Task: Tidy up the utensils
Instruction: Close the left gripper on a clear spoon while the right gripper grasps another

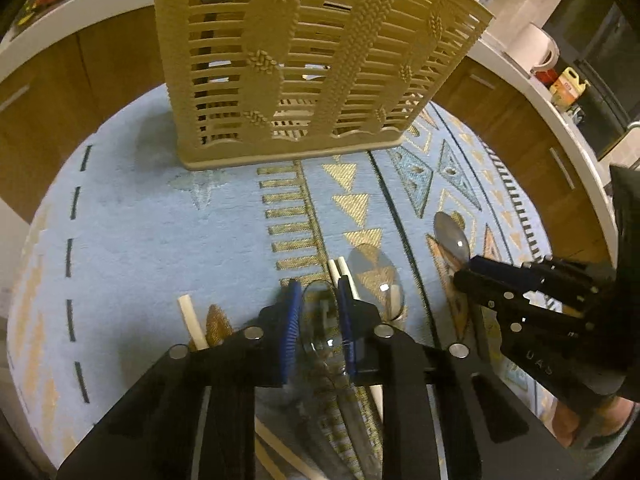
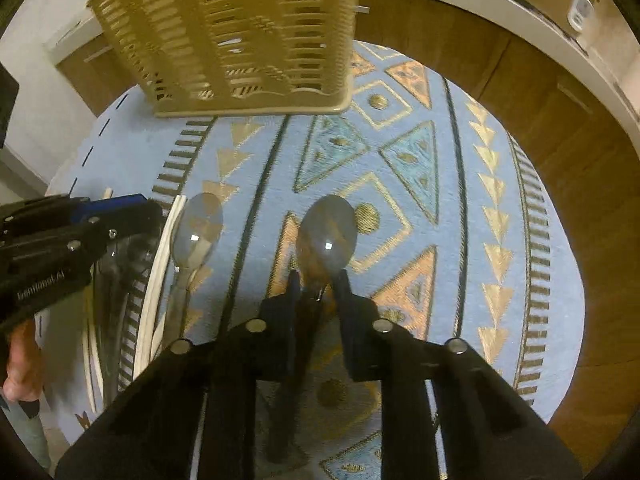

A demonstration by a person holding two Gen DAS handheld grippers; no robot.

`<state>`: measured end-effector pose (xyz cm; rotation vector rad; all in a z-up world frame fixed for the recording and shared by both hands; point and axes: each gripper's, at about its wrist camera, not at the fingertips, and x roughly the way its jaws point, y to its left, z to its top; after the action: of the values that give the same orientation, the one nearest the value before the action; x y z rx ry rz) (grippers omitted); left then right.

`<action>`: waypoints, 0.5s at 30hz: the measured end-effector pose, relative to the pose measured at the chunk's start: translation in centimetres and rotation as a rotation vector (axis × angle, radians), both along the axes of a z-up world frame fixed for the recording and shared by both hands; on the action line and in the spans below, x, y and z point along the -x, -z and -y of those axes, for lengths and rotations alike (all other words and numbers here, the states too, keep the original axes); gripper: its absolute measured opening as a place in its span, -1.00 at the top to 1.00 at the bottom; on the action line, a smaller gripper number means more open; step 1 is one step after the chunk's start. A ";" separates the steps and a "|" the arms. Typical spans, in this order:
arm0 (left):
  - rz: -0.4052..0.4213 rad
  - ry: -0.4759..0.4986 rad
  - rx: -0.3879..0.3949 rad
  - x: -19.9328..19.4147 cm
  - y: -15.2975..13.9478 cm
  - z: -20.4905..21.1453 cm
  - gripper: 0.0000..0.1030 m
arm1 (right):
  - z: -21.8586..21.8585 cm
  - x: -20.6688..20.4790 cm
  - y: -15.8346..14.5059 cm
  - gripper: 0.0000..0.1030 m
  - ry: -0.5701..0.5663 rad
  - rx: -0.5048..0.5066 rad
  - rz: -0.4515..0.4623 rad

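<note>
My left gripper (image 1: pixel 318 308) has its blue pads closed on the bowl of a metal spoon (image 1: pixel 322 330), whose handle runs back under the fingers. My right gripper (image 2: pixel 318 280) is shut on the neck of a second spoon (image 2: pixel 328 232), its bowl sticking out ahead over the mat. In the left wrist view that right gripper (image 1: pixel 464 272) is low at the right with the second spoon (image 1: pixel 450 236) at its tip. A third spoon (image 2: pixel 198 228) lies free on the mat beside white chopsticks (image 2: pixel 160 276). The slatted beige utensil basket (image 1: pixel 312 60) stands upright at the far side.
A blue mat (image 2: pixel 400 288) with gold triangles covers the surface. Wooden cabinet fronts (image 2: pixel 560 160) and a white counter (image 1: pixel 520 76) with jars ring it. More chopsticks (image 1: pixel 192 320) lie near the left gripper. A person's hand (image 2: pixel 20 360) holds the left gripper.
</note>
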<state>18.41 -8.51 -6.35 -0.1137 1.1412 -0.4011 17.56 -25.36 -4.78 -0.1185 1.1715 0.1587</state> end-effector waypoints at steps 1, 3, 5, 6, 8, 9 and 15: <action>-0.001 -0.001 0.007 -0.2 0.0 0.0 0.69 | 0.6 0.0 0.0 0.81 0.018 -0.009 0.000; 0.006 -0.005 0.002 -0.5 0.0 0.1 0.72 | 1.9 0.0 -0.1 0.81 0.051 -0.015 0.006; 0.009 -0.014 0.000 -0.8 -0.1 -0.2 0.73 | 3.3 -0.1 0.0 0.81 0.077 -0.027 0.006; 0.009 -0.017 0.006 -1.0 -0.2 -0.4 0.73 | 3.9 -0.1 0.0 0.81 0.085 -0.042 0.004; 0.014 -0.015 0.002 -1.1 -0.3 -0.6 0.70 | 4.7 -0.2 0.0 0.81 0.093 -0.049 0.002; 0.018 -0.021 -0.009 -1.1 -0.4 -0.9 0.56 | 4.8 -0.1 0.0 0.81 0.089 -0.053 0.003; -0.024 0.004 0.002 0.3 -0.7 -1.8 0.31 | 4.7 0.0 0.3 0.81 0.078 -0.048 0.011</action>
<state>18.06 -6.71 -5.64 -0.1188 1.1646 -0.4052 17.55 -30.10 -5.09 -0.0314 1.1585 0.1171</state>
